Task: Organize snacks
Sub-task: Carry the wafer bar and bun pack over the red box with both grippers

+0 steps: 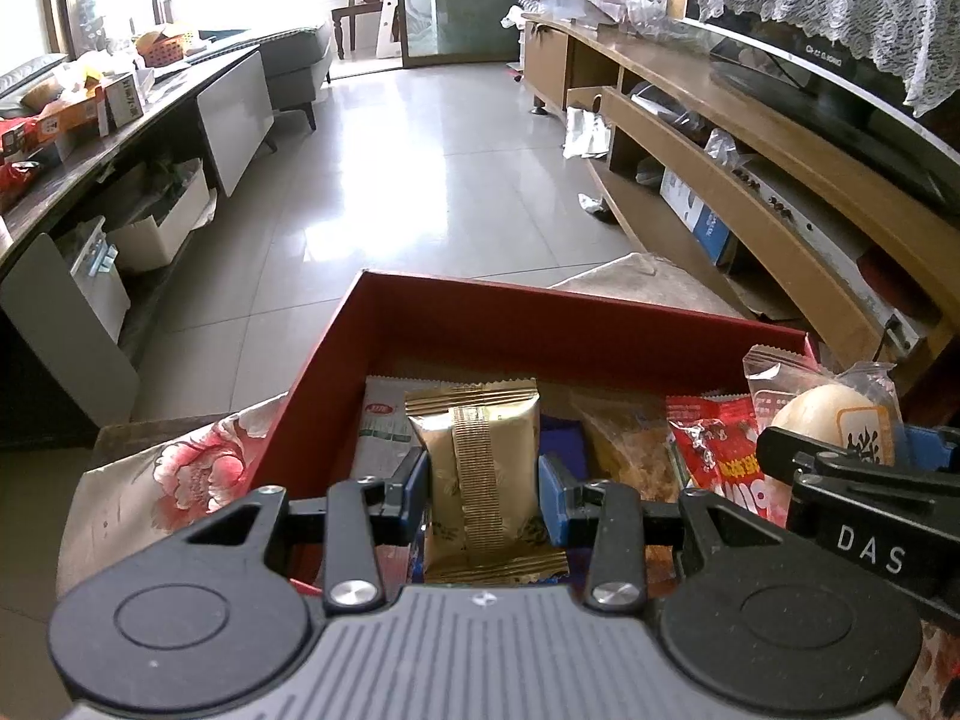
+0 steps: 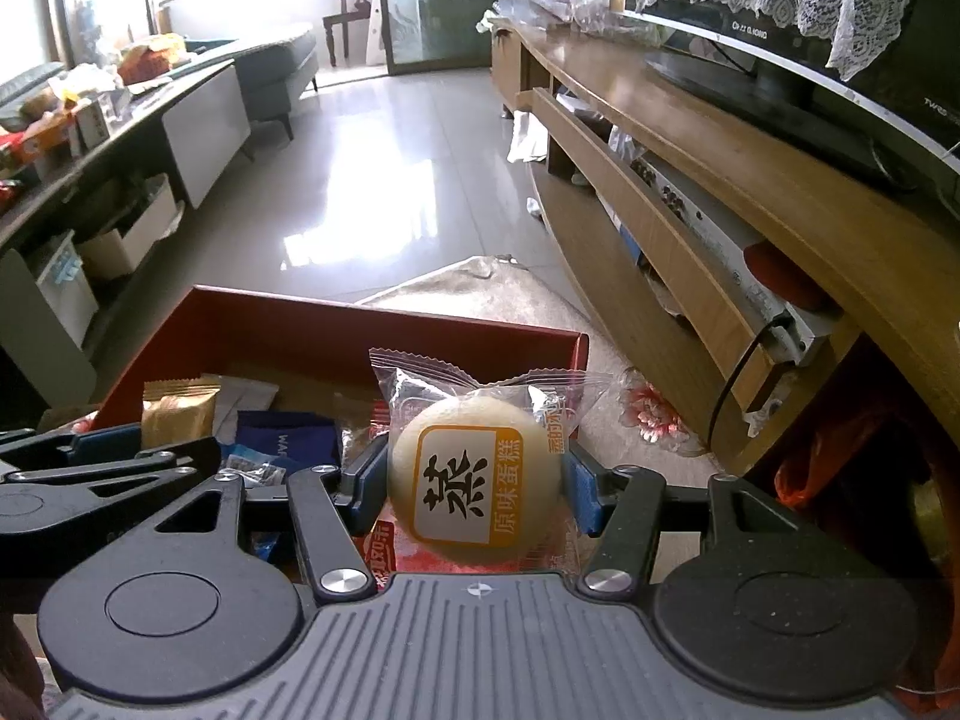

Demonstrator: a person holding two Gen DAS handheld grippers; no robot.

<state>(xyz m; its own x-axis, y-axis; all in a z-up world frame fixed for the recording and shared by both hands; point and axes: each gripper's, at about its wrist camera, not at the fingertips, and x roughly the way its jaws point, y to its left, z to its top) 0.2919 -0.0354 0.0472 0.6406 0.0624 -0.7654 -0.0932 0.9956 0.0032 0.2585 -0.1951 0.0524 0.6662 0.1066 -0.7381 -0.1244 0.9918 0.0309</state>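
My left gripper [image 1: 485, 495] is shut on a gold foil snack packet [image 1: 483, 474] and holds it upright over the red box [image 1: 420, 324]. My right gripper [image 2: 474, 489] is shut on a round steamed cake in a clear wrapper [image 2: 474, 480], over the right part of the same red box [image 2: 336, 324]. That cake [image 1: 828, 414] and the right gripper [image 1: 852, 480] also show at the right of the left wrist view. In the box lie a red packet [image 1: 720, 456], a green-and-white packet [image 1: 384, 426], a brown pastry packet [image 1: 624, 444] and a blue packet [image 2: 282, 438].
The box sits on a floral cloth [image 1: 180, 480] over a low table. A wooden TV stand [image 1: 750, 138] with a TV runs along the right. A cluttered dark counter [image 1: 90, 138] runs along the left. Tiled floor [image 1: 390, 180] lies ahead.
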